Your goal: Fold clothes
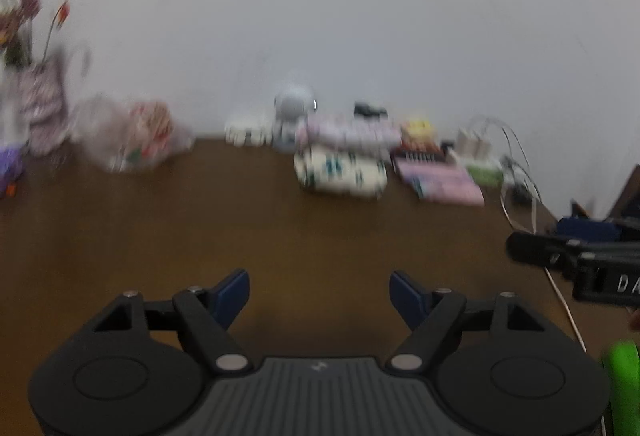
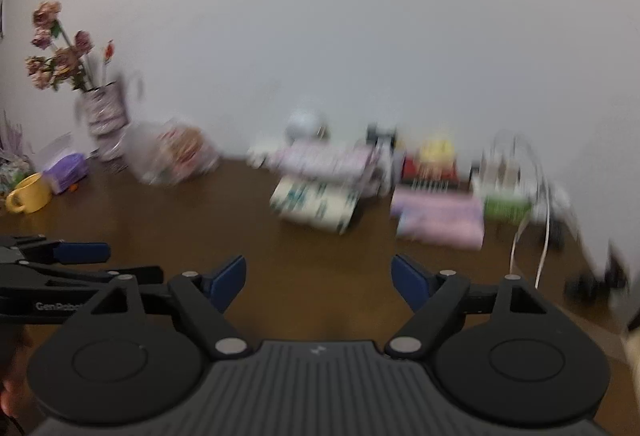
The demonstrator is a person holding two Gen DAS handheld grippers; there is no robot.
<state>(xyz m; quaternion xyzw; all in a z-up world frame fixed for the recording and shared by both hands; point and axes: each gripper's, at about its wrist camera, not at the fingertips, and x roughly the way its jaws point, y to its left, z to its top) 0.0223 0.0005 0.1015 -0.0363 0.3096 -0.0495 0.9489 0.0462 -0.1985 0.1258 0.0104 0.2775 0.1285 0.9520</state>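
Folded clothes (image 1: 340, 172) lie far across the brown table (image 1: 160, 236), well beyond both grippers' wide-open, empty jaws: left gripper (image 1: 320, 296), right gripper (image 2: 319, 282).

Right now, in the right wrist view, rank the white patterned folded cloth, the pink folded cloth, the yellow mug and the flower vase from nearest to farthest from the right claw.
1. White patterned folded cloth, ahead of the right claw, slightly left.
2. Pink folded cloth, ahead to the right; too close to the first to rank firmly.
3. Yellow mug, far left.
4. Flower vase, back left by the wall.
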